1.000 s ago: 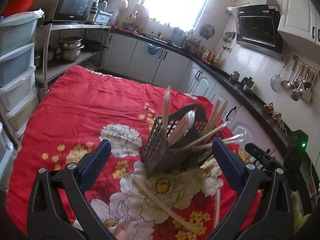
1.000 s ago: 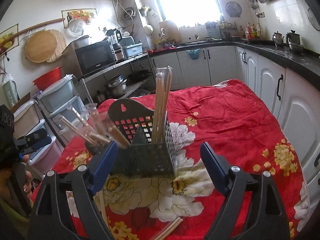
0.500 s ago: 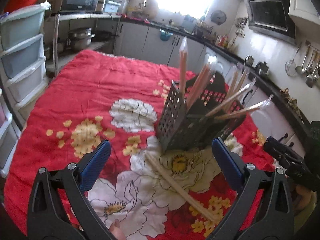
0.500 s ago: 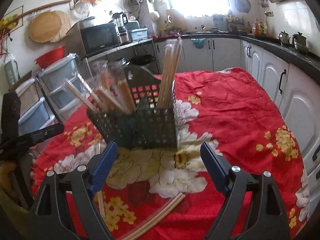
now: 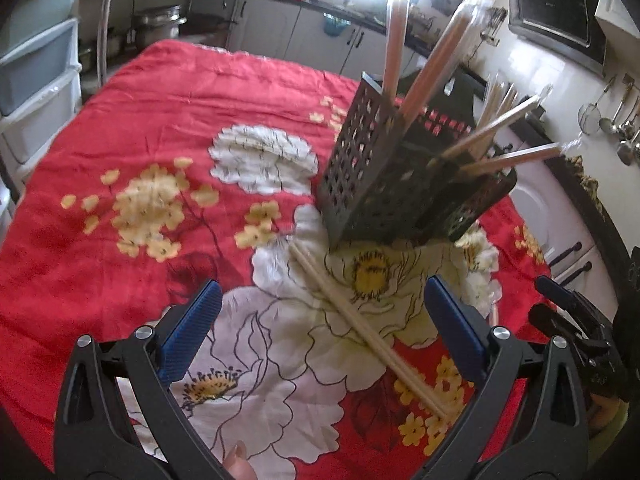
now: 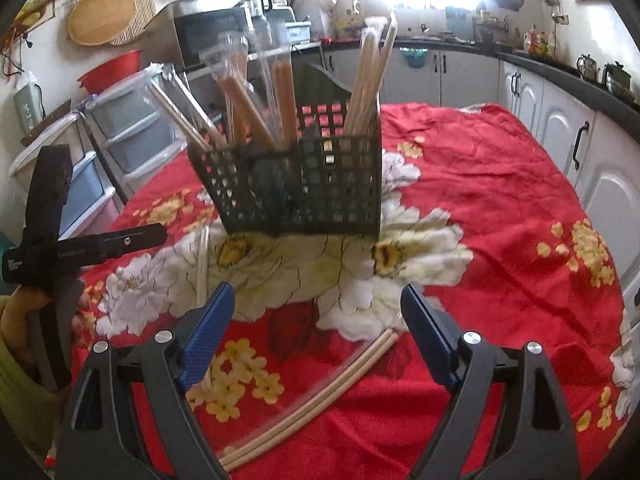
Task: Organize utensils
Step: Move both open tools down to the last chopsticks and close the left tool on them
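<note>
A black perforated utensil basket (image 5: 384, 184) (image 6: 308, 188) stands on the red floral cloth, holding several wrapped chopstick pairs that lean out of its top. One pale chopstick pair (image 5: 360, 328) (image 6: 312, 404) lies flat on the cloth in front of the basket. Another wrapped pair (image 6: 203, 268) lies to the basket's left in the right wrist view. My left gripper (image 5: 320, 332) hovers open above the loose pair, nothing between its blue pads. My right gripper (image 6: 316, 340) is open too, just above the same pair. The left gripper's body (image 6: 60, 248) shows at the left edge of the right wrist view.
The red floral cloth (image 5: 140, 128) covers the whole table. Plastic drawer units (image 5: 36, 64) stand off the table's left side, white cabinets (image 6: 560, 128) along the right. A microwave (image 6: 216, 36) sits on a shelf behind. A fingertip (image 5: 238, 460) shows at the bottom edge.
Both grippers have tilted down and come closer to the cloth, so the basket looms larger and the loose chopstick pair lies between their open fingers. Nothing has been grasped.
</note>
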Demonstrator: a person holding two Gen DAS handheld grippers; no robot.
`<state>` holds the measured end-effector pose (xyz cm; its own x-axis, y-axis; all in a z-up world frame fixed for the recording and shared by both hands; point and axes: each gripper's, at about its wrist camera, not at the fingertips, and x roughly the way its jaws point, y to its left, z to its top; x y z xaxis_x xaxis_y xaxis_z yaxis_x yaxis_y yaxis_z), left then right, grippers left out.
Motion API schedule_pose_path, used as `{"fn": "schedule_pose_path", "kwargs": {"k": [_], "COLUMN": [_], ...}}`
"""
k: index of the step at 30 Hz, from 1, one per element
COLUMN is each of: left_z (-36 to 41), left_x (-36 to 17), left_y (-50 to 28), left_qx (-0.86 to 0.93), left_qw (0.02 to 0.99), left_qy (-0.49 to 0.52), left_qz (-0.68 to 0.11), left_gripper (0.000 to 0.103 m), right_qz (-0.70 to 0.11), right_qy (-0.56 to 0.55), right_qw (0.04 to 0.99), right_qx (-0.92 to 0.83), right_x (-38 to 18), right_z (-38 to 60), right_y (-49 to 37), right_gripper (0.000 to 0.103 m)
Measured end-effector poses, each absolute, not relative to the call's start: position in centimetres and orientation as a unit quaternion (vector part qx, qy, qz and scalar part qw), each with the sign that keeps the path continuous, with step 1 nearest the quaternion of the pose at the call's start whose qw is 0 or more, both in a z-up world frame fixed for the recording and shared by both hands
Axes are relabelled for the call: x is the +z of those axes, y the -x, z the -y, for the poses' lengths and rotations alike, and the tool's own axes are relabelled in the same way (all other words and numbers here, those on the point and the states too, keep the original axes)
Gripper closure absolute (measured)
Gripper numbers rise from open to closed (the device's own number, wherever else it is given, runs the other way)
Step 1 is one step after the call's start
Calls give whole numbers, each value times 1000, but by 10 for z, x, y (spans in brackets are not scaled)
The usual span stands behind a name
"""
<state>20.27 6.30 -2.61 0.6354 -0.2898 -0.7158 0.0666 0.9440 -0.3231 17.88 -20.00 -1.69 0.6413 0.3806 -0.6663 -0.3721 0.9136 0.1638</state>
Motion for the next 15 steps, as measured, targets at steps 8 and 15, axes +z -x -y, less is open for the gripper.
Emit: {"fn": "schedule_pose_path", "kwargs": {"k": [8, 15], "left_z": [-62, -62], "left_x": [-47, -60], "left_y": [-221, -242], "left_qx": [-120, -125], "left_qw": [876, 866], "left_qy": [149, 147], "left_qz": [-443, -460], "left_gripper": [10, 21], "right_qz": [-396, -399], "right_qy": [-4, -12], "right_qw": [897, 896], "right_qx": [199, 193], "right_x": [-33, -34], "right_z": [201, 205], "right_y": [-181, -184], "right_gripper": [21, 21]}}
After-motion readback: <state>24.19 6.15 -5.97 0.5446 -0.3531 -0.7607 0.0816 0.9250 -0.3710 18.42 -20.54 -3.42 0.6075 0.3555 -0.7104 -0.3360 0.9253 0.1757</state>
